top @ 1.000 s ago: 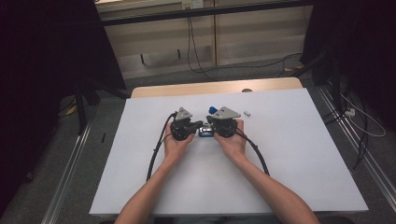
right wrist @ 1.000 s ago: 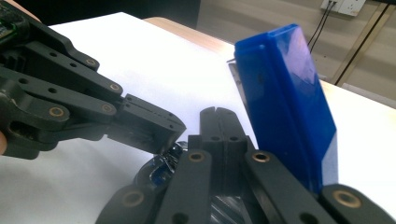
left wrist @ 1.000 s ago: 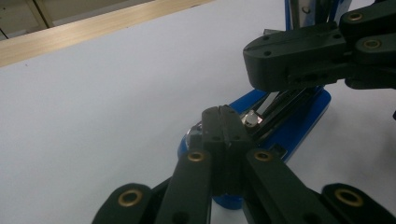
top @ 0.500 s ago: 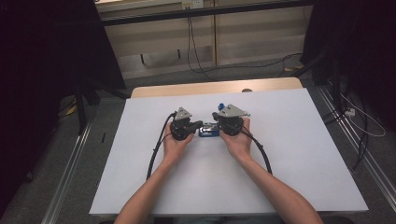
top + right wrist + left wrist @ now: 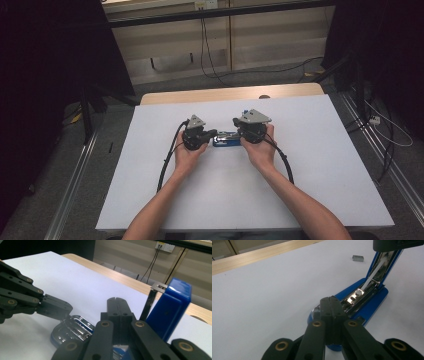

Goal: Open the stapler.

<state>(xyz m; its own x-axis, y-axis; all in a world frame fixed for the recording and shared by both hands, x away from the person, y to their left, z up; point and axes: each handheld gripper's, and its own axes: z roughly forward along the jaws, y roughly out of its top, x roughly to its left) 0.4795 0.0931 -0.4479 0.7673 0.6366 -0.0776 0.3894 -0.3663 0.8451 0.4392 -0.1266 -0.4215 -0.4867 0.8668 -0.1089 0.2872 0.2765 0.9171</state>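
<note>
A blue stapler lies on the white table between my two grippers. Its blue lid is swung up, baring the metal staple channel. My left gripper is shut and its tips rest on the front end of the stapler's base. In the high view the left gripper points right at the stapler. My right gripper is shut too, with the raised lid just beside its fingers on their right. From above, the right gripper stands over the stapler's hinge end.
A small grey strip of staples lies on the table beyond the stapler. The table's wooden far edge runs behind. Black cables trail from both grippers toward the person. Dark frames and rails flank the table.
The right gripper has shifted right and slightly away, and the stapler's blue lid has swung up and farther back. The left gripper has stayed on the base.
</note>
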